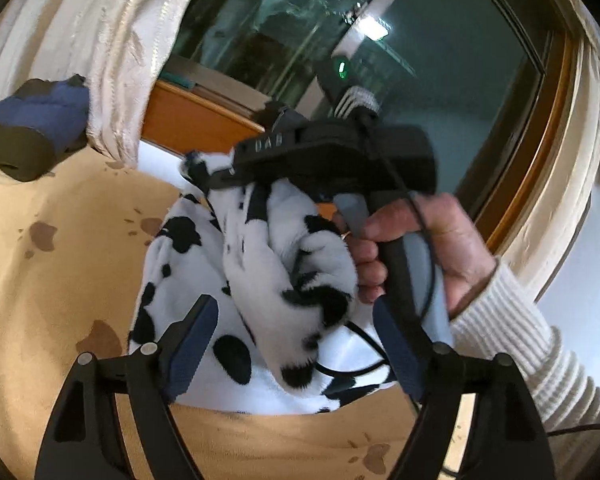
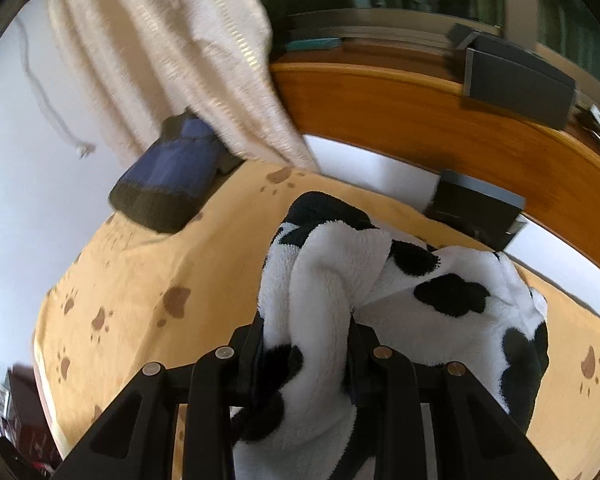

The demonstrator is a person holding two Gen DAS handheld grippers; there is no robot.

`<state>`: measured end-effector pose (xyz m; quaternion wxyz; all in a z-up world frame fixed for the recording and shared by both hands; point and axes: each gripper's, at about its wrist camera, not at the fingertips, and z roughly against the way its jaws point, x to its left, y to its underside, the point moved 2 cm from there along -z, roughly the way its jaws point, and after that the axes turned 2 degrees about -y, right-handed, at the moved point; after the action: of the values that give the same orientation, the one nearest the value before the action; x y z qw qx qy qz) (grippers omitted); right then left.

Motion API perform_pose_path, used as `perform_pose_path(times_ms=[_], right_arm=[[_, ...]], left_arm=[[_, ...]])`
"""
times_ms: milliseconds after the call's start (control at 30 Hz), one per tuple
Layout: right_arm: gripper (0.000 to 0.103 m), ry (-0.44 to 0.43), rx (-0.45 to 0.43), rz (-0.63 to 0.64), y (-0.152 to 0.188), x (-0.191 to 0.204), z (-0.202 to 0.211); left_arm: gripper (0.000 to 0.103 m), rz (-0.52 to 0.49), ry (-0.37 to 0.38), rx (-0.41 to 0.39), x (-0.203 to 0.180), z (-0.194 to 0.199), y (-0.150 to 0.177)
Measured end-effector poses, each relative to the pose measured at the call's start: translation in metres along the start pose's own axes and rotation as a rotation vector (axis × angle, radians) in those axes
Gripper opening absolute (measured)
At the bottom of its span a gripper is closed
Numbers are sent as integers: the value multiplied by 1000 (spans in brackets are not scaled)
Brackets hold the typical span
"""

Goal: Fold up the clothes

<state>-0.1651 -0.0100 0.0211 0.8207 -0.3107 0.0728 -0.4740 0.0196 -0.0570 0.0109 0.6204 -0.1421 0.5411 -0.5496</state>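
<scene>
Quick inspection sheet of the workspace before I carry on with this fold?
Surface: yellow paw-print blanket.
Job's things: cow-print fleece, bunched, partly lifted.
Clutter: folded blue and dark garment; dark boxes by the wooden ledge.
Grippers: left gripper open, fleece between its fingers, not pressed; right gripper shut on the fleece.
Cables: black cable trailing over the fleece.
Surroundings: cream curtain, window, wooden ledge.

Right tongs [image 2: 306,344] clamp cow-print fleece [image 2: 400,292] over yellow bedspread [image 2: 140,272].
</scene>
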Motion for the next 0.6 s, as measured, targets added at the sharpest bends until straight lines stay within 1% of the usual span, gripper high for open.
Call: perform_pose_path(times_ms=[33, 67, 100, 133, 167, 200, 300, 400, 533, 600], right_arm=[[32, -16, -2, 13, 1, 3, 1], [32, -31, -6, 25, 1, 5, 3], [32, -46, -9, 37, 1, 8, 5], [32, -50, -14, 49, 2, 10, 7], [32, -49, -18, 70, 3, 13, 8], [32, -47, -21, 88, 4, 14, 10], [32, -72, -36, 68, 4, 9, 13], [32, -94, -60, 53, 3, 6, 18], [32, -92, -68, 68, 0, 20, 16], [32, -65, -42, 61, 0, 28, 4]], left_arm=[[71, -3, 6, 16, 1, -5, -1], [57, -6, 12, 32, 1, -10, -2], [47, -9, 15, 41, 1, -13, -2], [42, -12, 17, 50, 1, -15, -3], [33, -15, 20, 59, 0, -17, -4], [28, -16, 20, 58, 0, -17, -5], [24, 21, 15, 57, 8, -14, -5], [23, 70, 10, 41, 17, -7, -6], [23, 116, -11, 17, 30, 5, -5], [23, 146, -23, 26, 39, 5, -4]])
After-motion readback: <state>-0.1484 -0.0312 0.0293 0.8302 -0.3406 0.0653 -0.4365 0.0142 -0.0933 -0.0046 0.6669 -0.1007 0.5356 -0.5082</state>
